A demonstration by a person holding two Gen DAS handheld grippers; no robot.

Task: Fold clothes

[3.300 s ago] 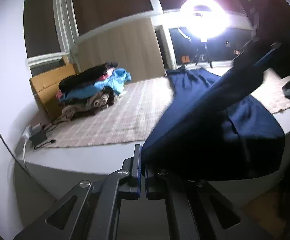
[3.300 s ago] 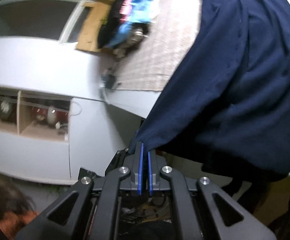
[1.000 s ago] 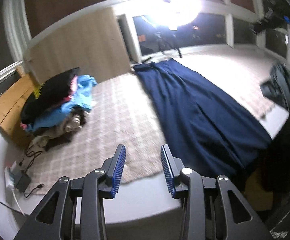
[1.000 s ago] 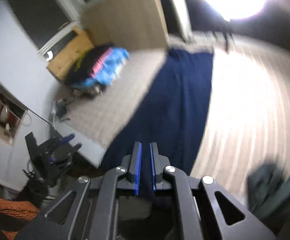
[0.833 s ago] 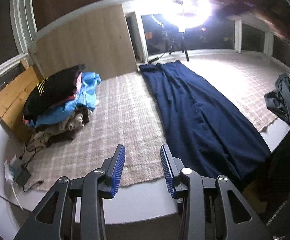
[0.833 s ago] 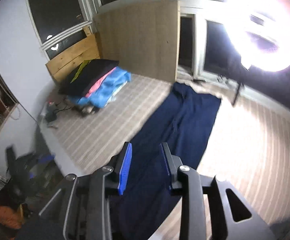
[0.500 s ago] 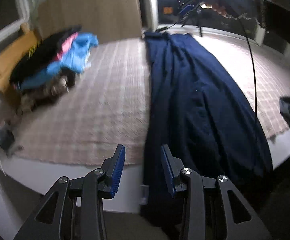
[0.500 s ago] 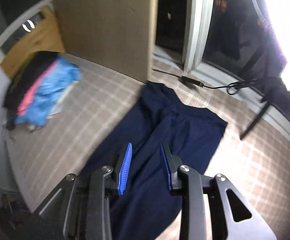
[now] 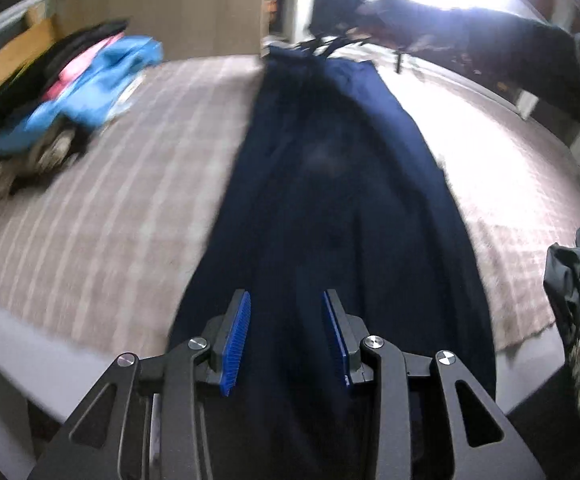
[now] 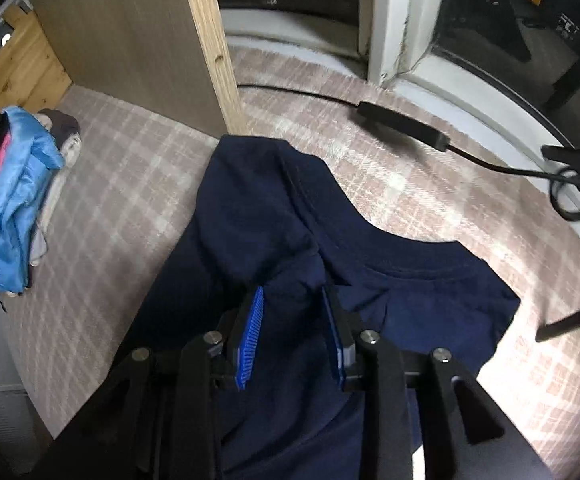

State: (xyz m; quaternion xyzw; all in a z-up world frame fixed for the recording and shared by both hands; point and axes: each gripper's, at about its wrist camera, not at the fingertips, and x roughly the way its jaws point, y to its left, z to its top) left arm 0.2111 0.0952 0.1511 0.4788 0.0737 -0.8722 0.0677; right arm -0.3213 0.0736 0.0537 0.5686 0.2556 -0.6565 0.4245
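Both grippers have swung over the navy shirt (image 10: 274,208), laid long across the checked blanket (image 10: 138,184). Right gripper (image 10: 291,334), fingers just spread and empty, hovers beside its collar; left gripper (image 9: 286,338), released, above its hem. Pinch both layers squarely.

A pale checked rug (image 10: 138,184) covers the surface. At its left edge sits a pile of other clothes (image 9: 70,80), with a bright blue piece (image 10: 14,200), a pink one and a black one stacked together. Behind the pile stands a wooden panel (image 10: 130,40) with a light timber edge. A black cable with a box-shaped adapter (image 10: 401,124) runs across the rug toward the window frame (image 10: 385,20). A dark crumpled garment (image 9: 577,264) lies at the right edge.
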